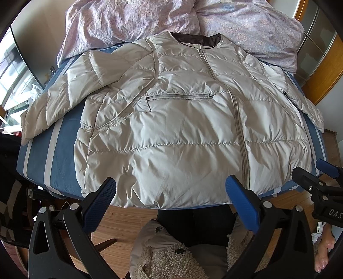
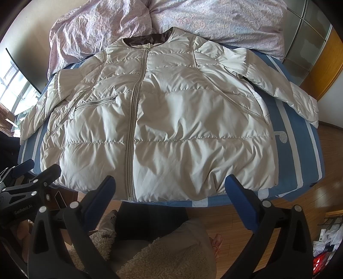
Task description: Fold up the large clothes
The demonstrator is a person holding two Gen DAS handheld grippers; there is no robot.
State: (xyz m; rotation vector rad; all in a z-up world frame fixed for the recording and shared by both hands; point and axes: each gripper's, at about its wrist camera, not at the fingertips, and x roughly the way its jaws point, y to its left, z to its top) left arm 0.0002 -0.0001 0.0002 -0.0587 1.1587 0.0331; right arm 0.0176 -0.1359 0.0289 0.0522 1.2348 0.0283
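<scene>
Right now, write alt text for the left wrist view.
A cream puffer jacket lies flat, zipped, front up on a blue striped sheet, sleeves spread, collar toward a crumpled lilac duvet. The left gripper hovers at the hem, jaws open and empty.

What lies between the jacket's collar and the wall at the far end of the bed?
A crumpled lilac floral duvet lies behind the jacket collar, plain in both wrist views.
</scene>
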